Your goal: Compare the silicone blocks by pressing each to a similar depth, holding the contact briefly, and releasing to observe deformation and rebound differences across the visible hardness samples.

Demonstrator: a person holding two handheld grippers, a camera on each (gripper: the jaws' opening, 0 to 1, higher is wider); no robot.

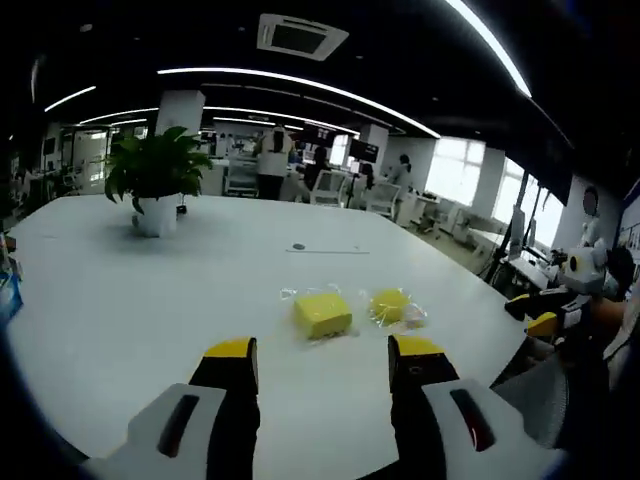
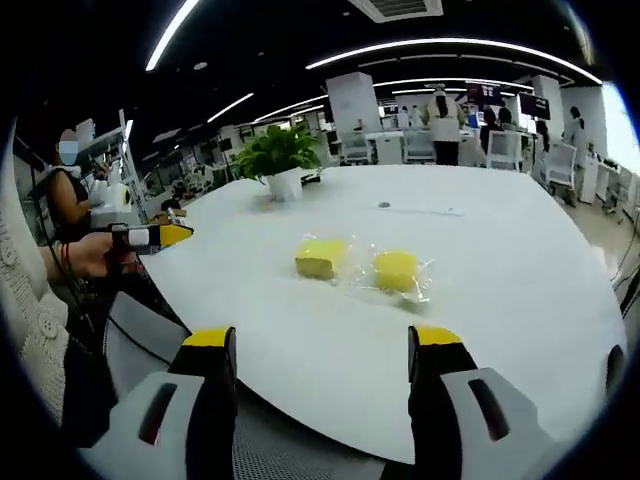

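Left gripper view: a potted plant stands at the upper left on the white table. At lower centre the left gripper hangs above the near table edge, jaws spread wide, nothing between them. Just beyond it lies the square yellow silicone block on clear wrapping, and right beside that the round yellow silicone block in its plastic. At the far right edge, another yellow-tipped gripper peeks in.

Right gripper view: at the left edge a hand holds that other gripper. The square block sits mid-frame, the round one just right of it. The right gripper at the bottom is wide open and empty.
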